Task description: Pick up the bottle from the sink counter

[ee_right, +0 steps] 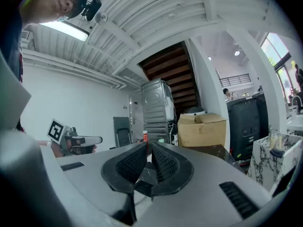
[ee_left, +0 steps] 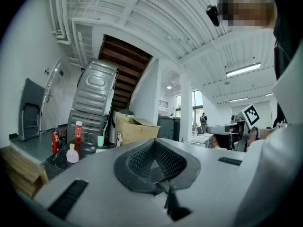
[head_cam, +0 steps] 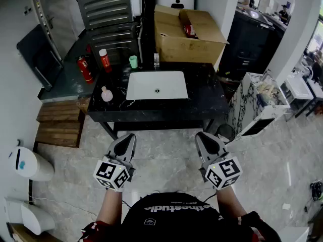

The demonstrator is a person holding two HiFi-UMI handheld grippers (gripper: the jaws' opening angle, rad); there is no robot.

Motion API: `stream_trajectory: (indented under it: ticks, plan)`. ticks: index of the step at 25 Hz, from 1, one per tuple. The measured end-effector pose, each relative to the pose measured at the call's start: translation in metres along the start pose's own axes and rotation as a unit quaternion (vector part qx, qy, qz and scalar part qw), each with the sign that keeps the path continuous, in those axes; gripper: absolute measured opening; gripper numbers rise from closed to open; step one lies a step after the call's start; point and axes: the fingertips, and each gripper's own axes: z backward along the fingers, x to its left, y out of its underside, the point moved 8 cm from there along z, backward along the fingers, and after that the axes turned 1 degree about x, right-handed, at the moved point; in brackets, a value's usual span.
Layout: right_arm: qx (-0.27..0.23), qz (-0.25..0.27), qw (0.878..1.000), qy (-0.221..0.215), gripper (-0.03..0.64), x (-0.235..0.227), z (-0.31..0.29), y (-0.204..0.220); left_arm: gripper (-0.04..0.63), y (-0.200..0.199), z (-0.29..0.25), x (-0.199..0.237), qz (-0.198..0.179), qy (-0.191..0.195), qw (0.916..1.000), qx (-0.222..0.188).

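Note:
A black sink counter (head_cam: 202, 102) with a white basin (head_cam: 157, 85) stands ahead of me. On its left part are a red bottle with a white cap (head_cam: 105, 60) (ee_left: 78, 135) and, nearer the front edge, a small round pink bottle (head_cam: 107, 94) (ee_left: 72, 153). A small clear bottle (head_cam: 156, 60) stands behind the basin. My left gripper (head_cam: 124, 146) (ee_left: 154, 143) and right gripper (head_cam: 208, 144) (ee_right: 147, 145) hover side by side over the floor, well short of the counter. Both are shut with nothing held. In the right gripper view the red bottle (ee_right: 145, 136) shows just above the jaw tips.
A green cup (head_cam: 133, 61) stands by the red bottle. A fire extinguisher (head_cam: 85, 69) sits to the counter's left and an open cardboard box (head_cam: 186, 34) behind it. Wooden steps (head_cam: 60, 122) lie at the left, a marble-patterned cabinet (head_cam: 255, 105) at the right.

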Motion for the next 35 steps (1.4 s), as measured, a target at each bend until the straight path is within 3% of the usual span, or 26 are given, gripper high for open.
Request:
stream_trajectory:
  ticks: [16,35]
  plan:
    - [0.001,0.007,1.0,0.0,0.046,0.01,-0.011,0.0,0.014,-0.001,0.005,0.011,-0.002,-0.003,1.0,-0.007]
    - [0.009,-0.002,1.0,0.016,0.046,0.054,-0.07,0.013,0.014,0.008,0.03,0.091,-0.001,-0.011,0.9999,0.001]
